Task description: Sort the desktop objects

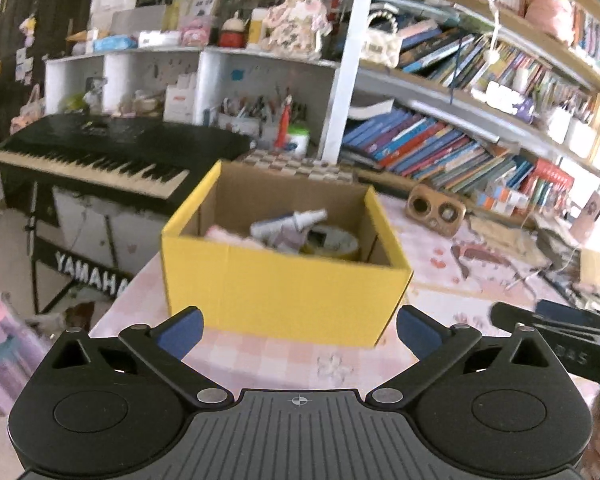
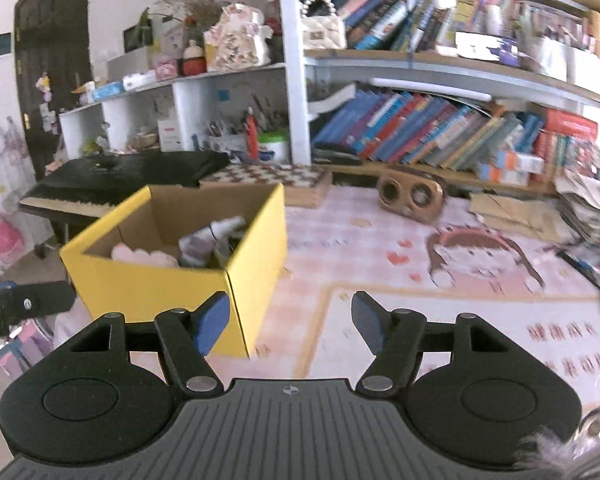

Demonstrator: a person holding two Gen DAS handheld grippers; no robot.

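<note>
Both grabbers are empty: the left gripper (image 1: pixel 300 330) is wide open, the right gripper (image 2: pixel 290 322) half open. Just past them, the yellow box (image 1: pixel 284 292) holds a bottle (image 1: pixel 290 222) and soft things. A wooden speaker (image 2: pixel 412 194) farther back may be left.

keyboard (image 1: pixel 88 152) left of table | bookshelves (image 2: pixel 440 136) behind | chessboard (image 2: pixel 276 178) by shelf post | wooden speaker (image 2: pixel 412 196) near books
</note>
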